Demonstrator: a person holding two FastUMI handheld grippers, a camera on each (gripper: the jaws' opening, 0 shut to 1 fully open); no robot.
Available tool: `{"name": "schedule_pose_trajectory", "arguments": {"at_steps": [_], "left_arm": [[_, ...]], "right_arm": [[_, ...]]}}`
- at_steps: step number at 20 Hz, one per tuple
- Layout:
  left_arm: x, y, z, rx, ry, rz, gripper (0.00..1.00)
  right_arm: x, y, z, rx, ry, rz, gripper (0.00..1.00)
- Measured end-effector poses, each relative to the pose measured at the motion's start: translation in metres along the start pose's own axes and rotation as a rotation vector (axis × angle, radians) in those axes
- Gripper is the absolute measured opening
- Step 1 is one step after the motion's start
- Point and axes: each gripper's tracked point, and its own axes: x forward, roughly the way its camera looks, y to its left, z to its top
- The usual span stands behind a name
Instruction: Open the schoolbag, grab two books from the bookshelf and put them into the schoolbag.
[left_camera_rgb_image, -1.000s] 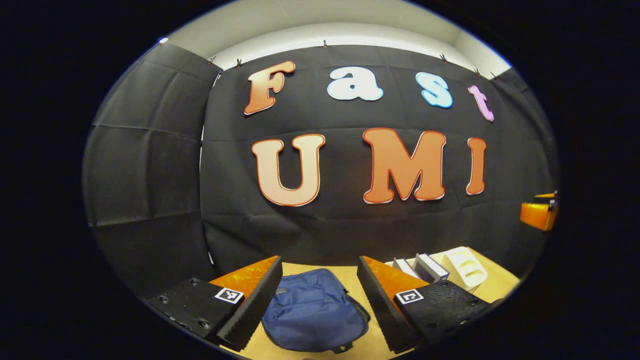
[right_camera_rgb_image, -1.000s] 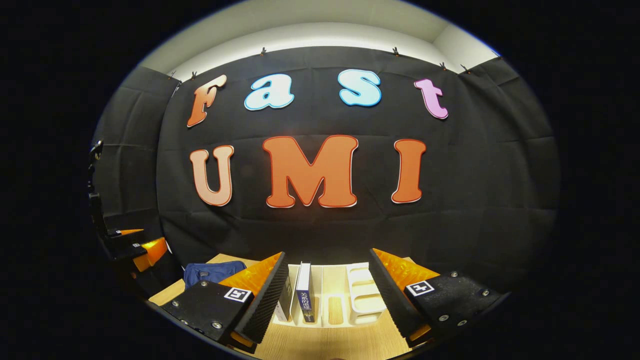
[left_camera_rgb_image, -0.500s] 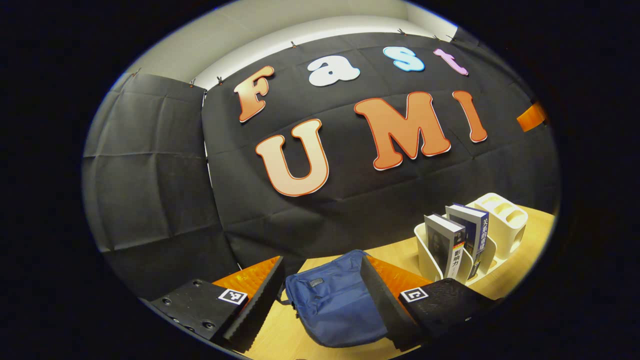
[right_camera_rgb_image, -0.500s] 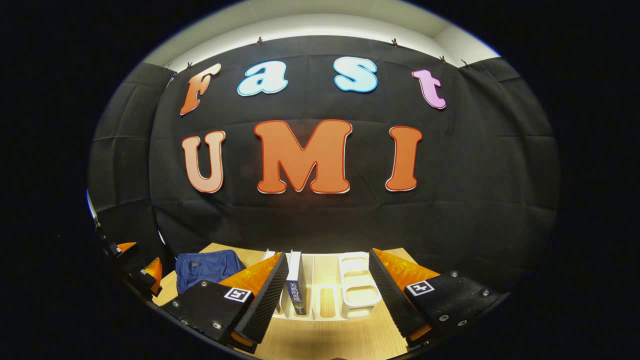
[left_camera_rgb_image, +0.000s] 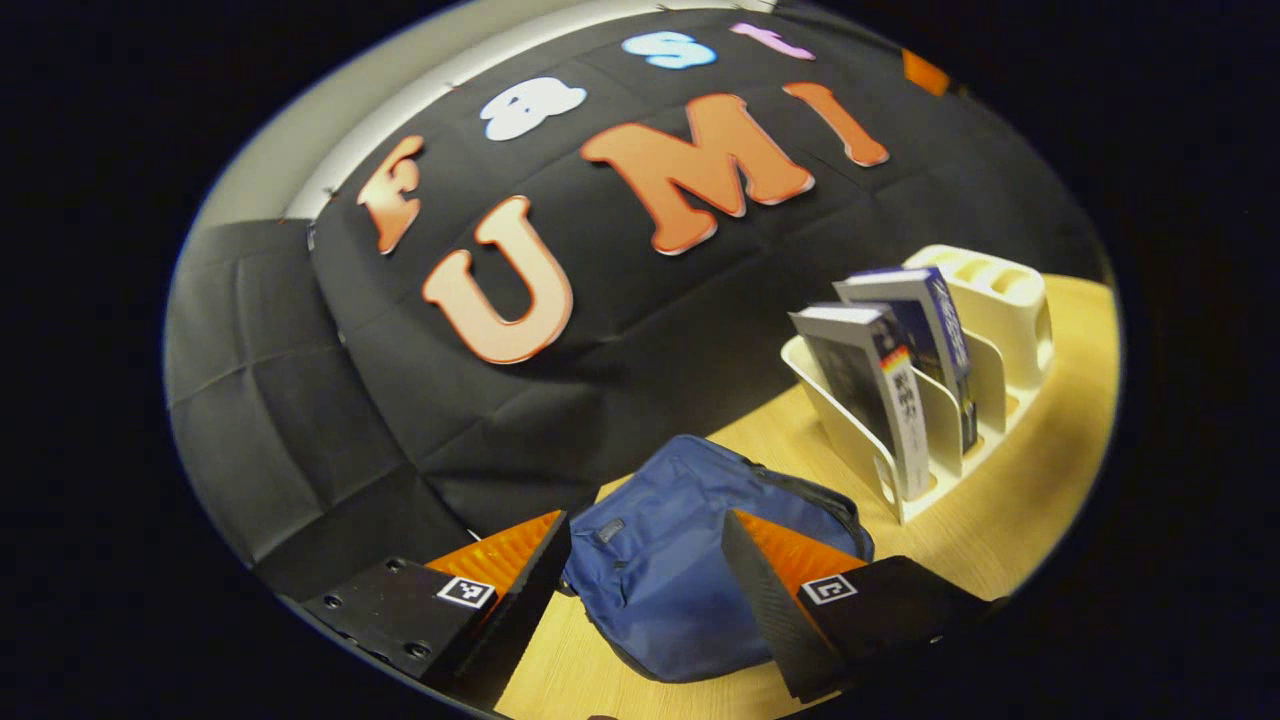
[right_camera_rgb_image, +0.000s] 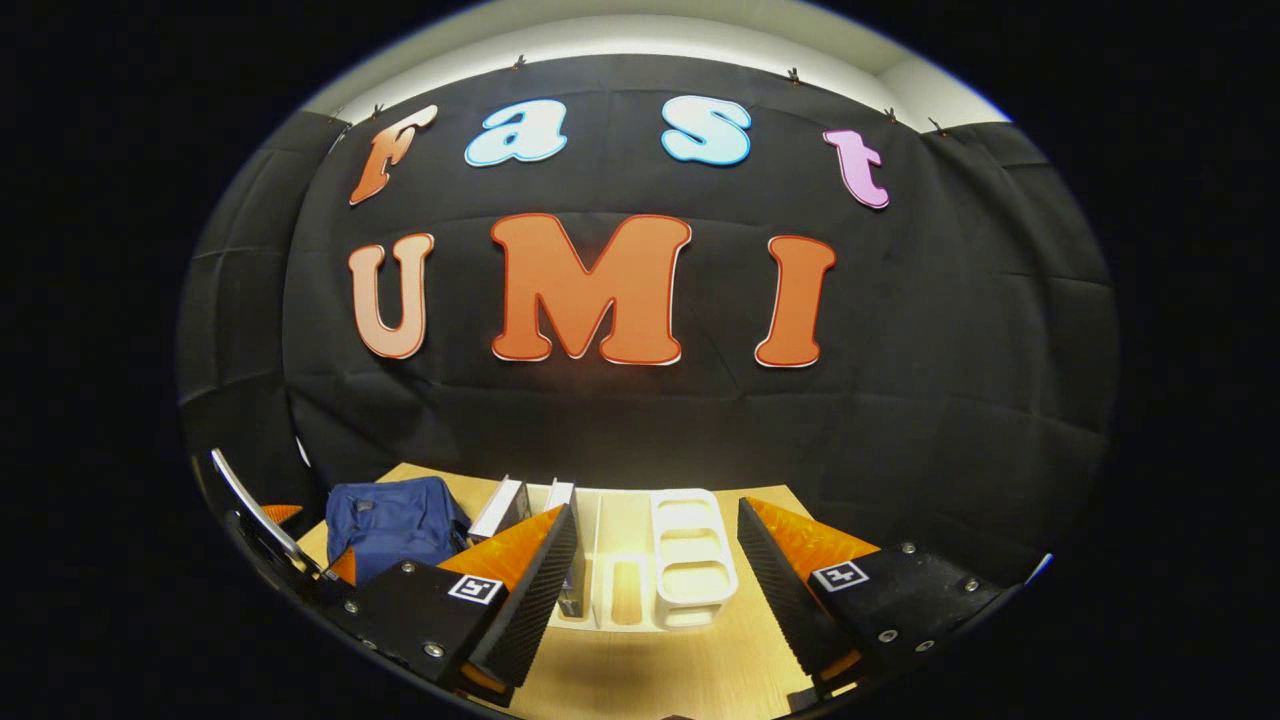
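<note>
A blue schoolbag (left_camera_rgb_image: 680, 560) lies on the wooden table, its zipper looking shut. My left gripper (left_camera_rgb_image: 645, 590) hangs open just above it, fingers either side of the bag, not touching. To the right stands a white bookshelf (left_camera_rgb_image: 985, 400) holding two upright books (left_camera_rgb_image: 890, 370). In the right gripper view the schoolbag (right_camera_rgb_image: 395, 525) is at the left and the bookshelf (right_camera_rgb_image: 660, 570) with the books (right_camera_rgb_image: 500, 510) sits ahead. My right gripper (right_camera_rgb_image: 655, 600) is open above the table before the shelf, holding nothing.
The wooden table (left_camera_rgb_image: 1040, 500) runs to the black cloth wall behind the bag and shelf. The left gripper's body (right_camera_rgb_image: 260, 515) shows at the left edge of the right gripper view. Bare tabletop (right_camera_rgb_image: 680, 670) lies in front of the shelf.
The left gripper has tilted and come down toward the schoolbag, which now looks larger. The right gripper has crept slightly forward and down toward the bookshelf. Both stay open.
</note>
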Motion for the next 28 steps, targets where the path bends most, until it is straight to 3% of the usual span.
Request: {"name": "schedule_pose_trajectory", "arguments": {"at_steps": [4,8,13,23,28], "left_arm": [[0.015,-0.069,-0.021,0.101,0.018,-0.068,0.95],[0.037,-0.123,-0.058,0.116,0.125,-0.151,0.95],[0.049,-0.15,-0.078,0.176,0.212,-0.214,0.97],[0.057,-0.113,-0.084,0.293,0.281,-0.222,0.97],[0.06,-0.121,-0.101,0.333,0.361,-0.306,0.95]], "right_arm": [[0.007,-0.013,-0.015,0.023,0.052,-0.005,0.97],[0.01,-0.032,-0.02,-0.007,0.069,-0.042,0.96],[0.012,-0.043,-0.029,-0.028,0.092,-0.045,0.96],[0.021,-0.048,-0.049,0.048,0.133,-0.01,0.97],[0.026,-0.051,-0.052,0.084,0.137,-0.007,0.97]]}}
